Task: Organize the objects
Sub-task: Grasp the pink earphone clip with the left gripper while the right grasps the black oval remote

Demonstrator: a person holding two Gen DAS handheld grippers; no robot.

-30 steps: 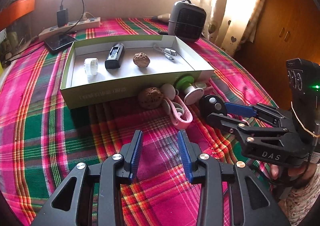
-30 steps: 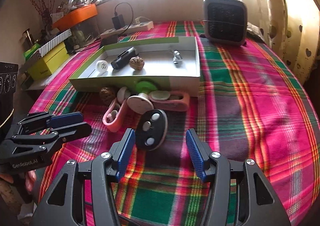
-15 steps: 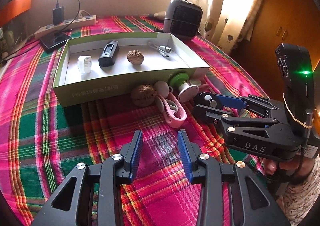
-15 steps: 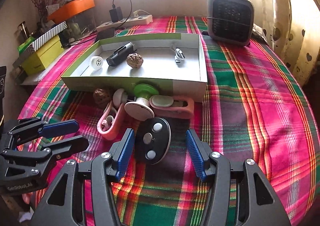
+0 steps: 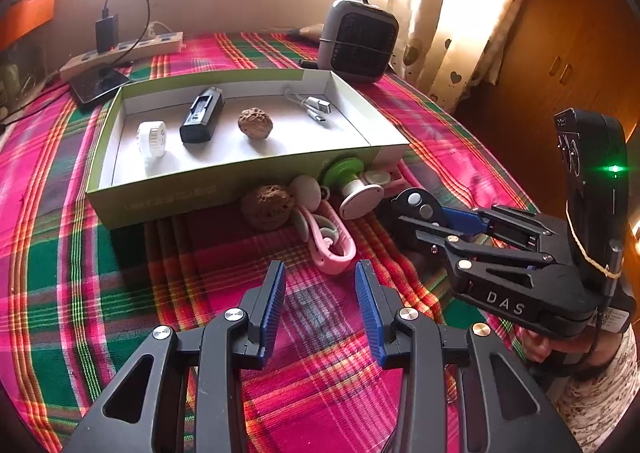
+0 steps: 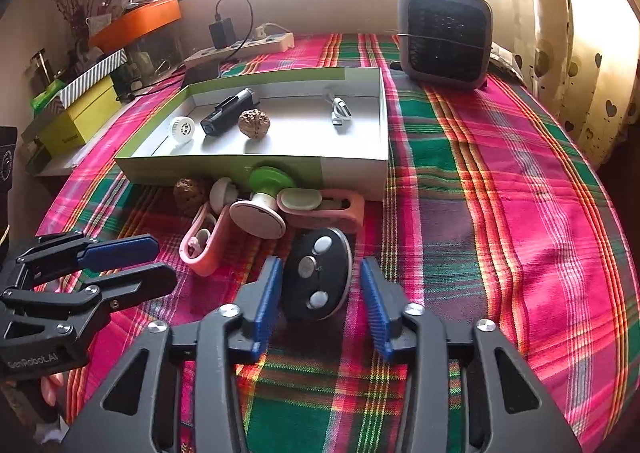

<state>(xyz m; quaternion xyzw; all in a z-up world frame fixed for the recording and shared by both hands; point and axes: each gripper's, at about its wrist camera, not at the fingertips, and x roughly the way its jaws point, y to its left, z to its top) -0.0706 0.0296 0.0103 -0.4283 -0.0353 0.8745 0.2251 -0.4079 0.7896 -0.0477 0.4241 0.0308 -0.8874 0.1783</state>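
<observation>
black remote (image 6: 316, 277) between right gripper (image 6: 320, 293) fingers (apart) — on plaid cloth (image 6: 500, 213)

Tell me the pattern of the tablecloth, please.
The tablecloth is plaid: pink, green and orange stripes. Right wrist view shows it best.

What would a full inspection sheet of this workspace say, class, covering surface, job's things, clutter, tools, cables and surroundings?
Surface: plaid tablecloth.
Job's things: open box holds white cap, black device, walnut, USB adapter. In front of it: second walnut, pink clip, green-topped spool, pink holder, black remote.
Clutter: heater.
Tools: right tool open, straddling the remote; left tool open, holding nothing.
Cables: power strip with plugged charger.
Surroundings: curtain, windowsill.
</observation>
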